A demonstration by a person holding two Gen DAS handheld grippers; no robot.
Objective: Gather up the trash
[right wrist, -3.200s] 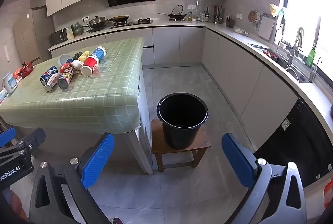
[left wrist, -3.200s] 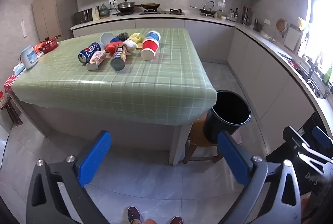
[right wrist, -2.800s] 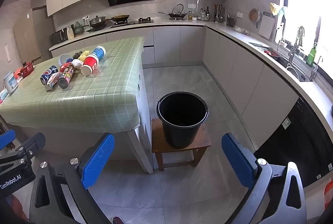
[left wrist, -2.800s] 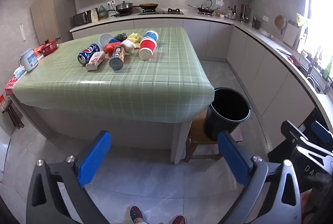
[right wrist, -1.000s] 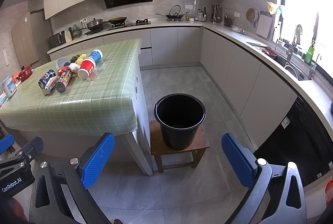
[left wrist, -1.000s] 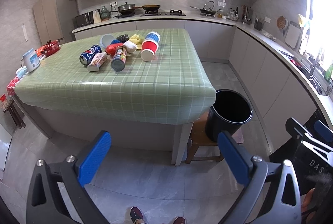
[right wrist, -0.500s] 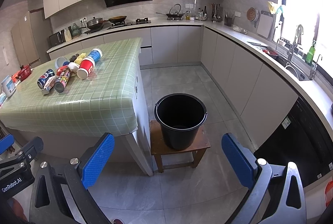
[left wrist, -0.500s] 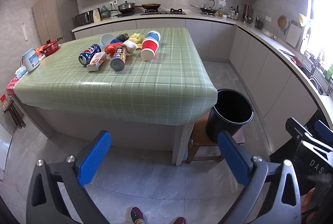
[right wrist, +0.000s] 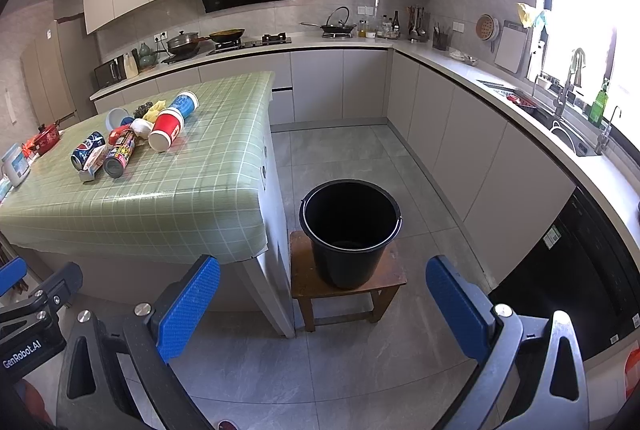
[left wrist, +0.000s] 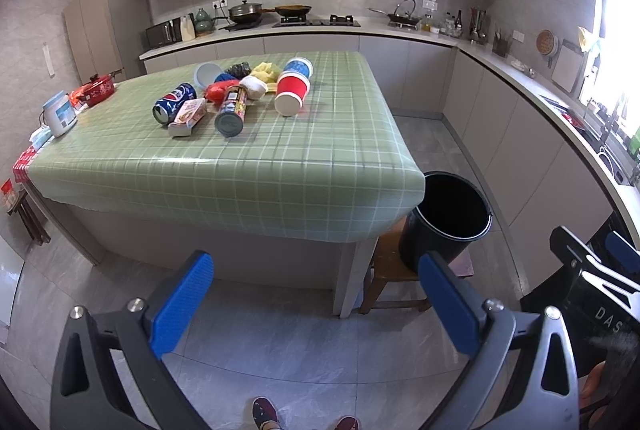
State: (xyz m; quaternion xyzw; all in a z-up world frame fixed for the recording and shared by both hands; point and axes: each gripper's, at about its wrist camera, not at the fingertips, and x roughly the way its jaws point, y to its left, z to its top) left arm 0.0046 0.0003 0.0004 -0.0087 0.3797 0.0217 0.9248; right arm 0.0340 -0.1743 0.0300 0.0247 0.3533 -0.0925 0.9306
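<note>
Trash lies in a cluster on the far part of the green checked table (left wrist: 280,166): a red paper cup (left wrist: 291,93) on its side, a blue cup (left wrist: 298,66), a Pepsi can (left wrist: 173,103), a tall tube can (left wrist: 231,107), a small snack box (left wrist: 188,117), and red, white and yellow wrappers. The cluster also shows in the right wrist view, with the red cup (right wrist: 166,131). A black bucket (right wrist: 350,232) stands on a low wooden stool (right wrist: 300,280) beside the table corner. My left gripper (left wrist: 316,300) and right gripper (right wrist: 324,300) are open, empty and far from the table.
Grey kitchen counters (right wrist: 500,86) run along the back and right walls, with a stove, pans and a sink. A white jar (left wrist: 60,114) and a red pot (left wrist: 96,92) stand at the table's left end. Grey tiled floor (right wrist: 360,150) lies between table and counters.
Both views have shifted only slightly; the grippers stay open and empty. Nothing on the table has moved.
</note>
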